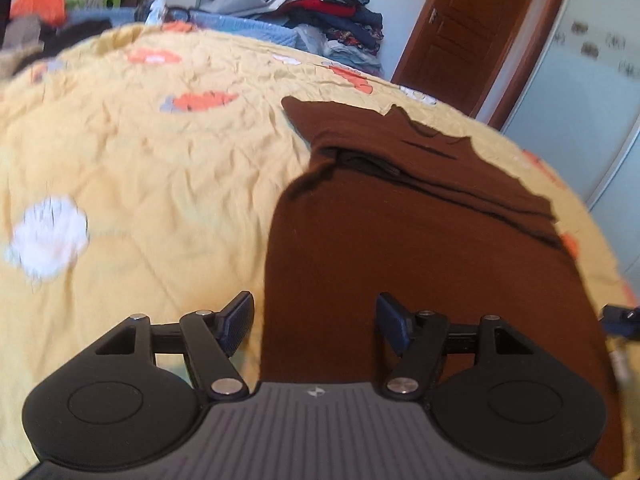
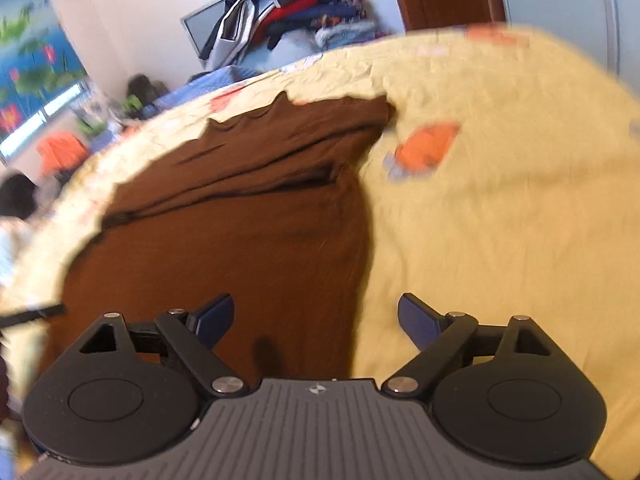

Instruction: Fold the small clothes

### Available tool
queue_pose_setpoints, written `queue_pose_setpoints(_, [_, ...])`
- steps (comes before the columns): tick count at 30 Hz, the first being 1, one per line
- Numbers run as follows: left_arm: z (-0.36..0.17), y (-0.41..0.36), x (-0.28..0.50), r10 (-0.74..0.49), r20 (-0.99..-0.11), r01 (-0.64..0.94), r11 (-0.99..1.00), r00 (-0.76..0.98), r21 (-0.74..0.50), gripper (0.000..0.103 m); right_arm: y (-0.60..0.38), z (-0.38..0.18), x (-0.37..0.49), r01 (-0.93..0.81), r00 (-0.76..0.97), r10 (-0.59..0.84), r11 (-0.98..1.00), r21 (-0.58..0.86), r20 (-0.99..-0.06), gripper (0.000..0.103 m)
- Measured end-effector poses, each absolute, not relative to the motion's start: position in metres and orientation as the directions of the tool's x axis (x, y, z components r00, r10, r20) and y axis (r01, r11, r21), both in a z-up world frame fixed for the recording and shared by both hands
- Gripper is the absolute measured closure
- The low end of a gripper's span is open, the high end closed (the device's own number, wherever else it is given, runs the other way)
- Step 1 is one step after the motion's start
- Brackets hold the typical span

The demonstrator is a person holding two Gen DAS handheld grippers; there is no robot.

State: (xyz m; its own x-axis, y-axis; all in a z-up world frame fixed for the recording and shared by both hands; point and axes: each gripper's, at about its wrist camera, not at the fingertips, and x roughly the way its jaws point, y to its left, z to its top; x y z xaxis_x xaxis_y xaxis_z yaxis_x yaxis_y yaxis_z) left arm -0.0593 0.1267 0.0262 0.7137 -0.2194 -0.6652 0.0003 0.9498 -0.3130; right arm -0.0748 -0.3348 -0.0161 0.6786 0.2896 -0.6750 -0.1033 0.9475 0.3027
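Note:
A brown garment (image 1: 420, 248) lies spread on a yellow bedspread (image 1: 140, 168), with its far part folded over into a thick band. My left gripper (image 1: 316, 324) is open and empty, hovering over the garment's near left edge. In the right wrist view the same brown garment (image 2: 240, 232) lies left of centre on the bedspread (image 2: 500, 220). My right gripper (image 2: 316, 320) is open and empty over the garment's near right edge. The right gripper's tip (image 1: 620, 318) shows at the right edge of the left wrist view.
A pile of clothes (image 1: 316, 4) sits past the bed's far edge and also shows in the right wrist view (image 2: 296, 12). A brown door (image 1: 468, 28) stands at the back right. Orange and dark items (image 1: 38, 0) lie at the far left.

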Motion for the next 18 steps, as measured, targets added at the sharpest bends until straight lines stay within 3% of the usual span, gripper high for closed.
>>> queue_pose_setpoints(3, [0.025, 0.129, -0.061, -0.246, -0.655, -0.007, 0.933, 0.715, -0.359, 0.04, -0.343, -0.018, -0.08, -0.111, 0.649, 0.373, 0.909, 0.402, -0.664, 0.032])
queue_pose_setpoints(4, [0.026, 0.126, -0.059, -0.233, -0.661, -0.01, 0.94, 0.713, -0.342, 0.058, -0.344, -0.018, -0.08, -0.109, 0.642, 0.376, 0.907, 0.406, -0.669, 0.058])
queue_pose_setpoints(5, [0.026, 0.124, -0.056, -0.219, -0.673, -0.013, 0.947, 0.707, -0.322, 0.068, -0.346, -0.02, -0.078, -0.096, 0.631, 0.376, 0.906, 0.413, -0.679, 0.092])
queue_pose_setpoints(6, [0.026, 0.123, -0.053, -0.205, -0.685, -0.02, 0.952, 0.7, -0.306, 0.078, -0.347, -0.024, -0.074, -0.069, 0.609, 0.376, 0.902, 0.426, -0.699, 0.091])
queue_pose_setpoints(7, [0.027, 0.124, -0.051, -0.203, -0.69, -0.027, 0.951, 0.694, -0.308, 0.079, -0.352, -0.026, -0.074, -0.064, 0.615, 0.392, 0.89, 0.451, -0.685, 0.092])
queue_pose_setpoints(13, [0.025, 0.143, -0.061, -0.31, -0.691, -0.015, 0.907, 0.653, -0.422, 0.075, -0.379, -0.032, -0.088, -0.003, 0.654, 0.386, 0.861, 0.508, -0.651, 0.091])
queue_pose_setpoints(14, [0.025, 0.147, -0.064, -0.349, -0.686, -0.011, 0.887, 0.639, -0.461, 0.07, -0.38, -0.034, -0.091, 0.004, 0.652, 0.404, 0.844, 0.536, -0.641, 0.084])
queue_pose_setpoints(15, [0.025, 0.151, -0.068, -0.395, -0.675, -0.005, 0.861, 0.623, -0.509, 0.053, -0.381, -0.034, -0.095, 0.017, 0.644, 0.425, 0.824, 0.567, -0.636, 0.079])
queue_pose_setpoints(16, [0.024, 0.156, -0.072, -0.442, -0.658, -0.003, 0.828, 0.61, -0.56, 0.03, -0.38, -0.034, -0.099, 0.023, 0.632, 0.449, 0.804, 0.595, -0.632, 0.063])
queue_pose_setpoints(17, [0.023, 0.161, -0.077, -0.492, -0.636, -0.011, 0.786, 0.595, -0.618, 0.023, -0.379, -0.033, -0.105, 0.011, 0.619, 0.485, 0.78, 0.625, -0.617, 0.043])
queue_pose_setpoints(18, [0.02, 0.165, -0.081, -0.528, -0.616, -0.023, 0.749, 0.584, -0.663, 0.02, -0.377, -0.032, -0.112, -0.004, 0.604, 0.523, 0.756, 0.654, -0.601, 0.035])
